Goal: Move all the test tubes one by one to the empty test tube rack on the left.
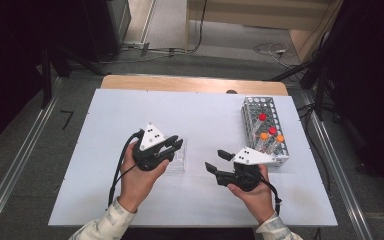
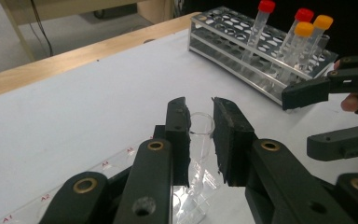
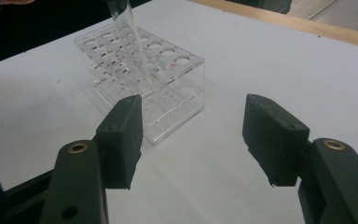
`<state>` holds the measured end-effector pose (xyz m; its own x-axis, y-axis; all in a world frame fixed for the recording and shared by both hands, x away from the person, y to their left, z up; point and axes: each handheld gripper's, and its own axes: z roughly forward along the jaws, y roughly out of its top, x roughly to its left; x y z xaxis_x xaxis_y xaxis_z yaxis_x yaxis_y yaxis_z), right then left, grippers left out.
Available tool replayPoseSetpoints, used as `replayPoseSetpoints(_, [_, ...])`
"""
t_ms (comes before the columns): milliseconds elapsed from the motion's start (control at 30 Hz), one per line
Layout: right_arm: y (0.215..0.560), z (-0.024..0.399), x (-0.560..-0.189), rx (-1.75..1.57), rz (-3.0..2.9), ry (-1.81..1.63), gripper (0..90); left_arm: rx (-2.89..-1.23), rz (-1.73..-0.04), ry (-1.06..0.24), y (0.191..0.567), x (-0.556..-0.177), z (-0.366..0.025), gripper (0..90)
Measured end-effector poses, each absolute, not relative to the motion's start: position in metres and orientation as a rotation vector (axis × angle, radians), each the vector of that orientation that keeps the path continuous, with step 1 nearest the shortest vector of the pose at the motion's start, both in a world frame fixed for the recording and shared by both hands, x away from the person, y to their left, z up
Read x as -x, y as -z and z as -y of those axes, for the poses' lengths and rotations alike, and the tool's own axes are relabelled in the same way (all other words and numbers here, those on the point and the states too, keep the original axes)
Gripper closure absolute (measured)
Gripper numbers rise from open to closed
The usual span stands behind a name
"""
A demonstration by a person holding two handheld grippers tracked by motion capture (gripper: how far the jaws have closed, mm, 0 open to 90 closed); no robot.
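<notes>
White counter (image 1: 200, 120), dim room. Left hand-held gripper (image 2: 200, 135) clenched on uncapped clear tube (image 2: 201, 140) near its rim, tube over clear rack (image 3: 168, 88). Light, slick, brittle: grip gently, upper wall. Right hand-held gripper (image 3: 193, 135) released, nearby.

A lab bench is showing here: a metal tube rack (image 1: 265, 131) is holding capped tubes (image 2: 303, 29), a clear acrylic rack (image 3: 140, 84) is sitting on the white table (image 1: 200, 120).

A clear glossy plastic test tube (image 2: 201, 140) above a clear acrylic rack (image 3: 168, 88). Matt black plastic claw pads (image 2: 230, 140) look rough. The other rack (image 1: 269, 131) is shiny perforated metal. The tabletop (image 1: 200, 120) is smooth matt white, wood-edged.
</notes>
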<state>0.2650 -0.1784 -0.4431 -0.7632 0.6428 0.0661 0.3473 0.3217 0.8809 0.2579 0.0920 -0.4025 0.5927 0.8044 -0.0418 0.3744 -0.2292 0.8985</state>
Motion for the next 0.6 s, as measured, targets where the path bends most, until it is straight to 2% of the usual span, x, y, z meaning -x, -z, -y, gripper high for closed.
replayPoseSetpoints(233, [0.444, 0.178, -0.265, -0.895, -2.297, -1.408, 36.8, -1.895, -0.963, -0.588, 0.419, -0.257, -0.082, 77.4])
replayPoseSetpoints(600, [0.444, 0.181, -0.266, -0.897, -2.292, -1.403, 36.6, -1.909, -0.997, -0.563, 0.435, -0.262, -0.080, 77.2])
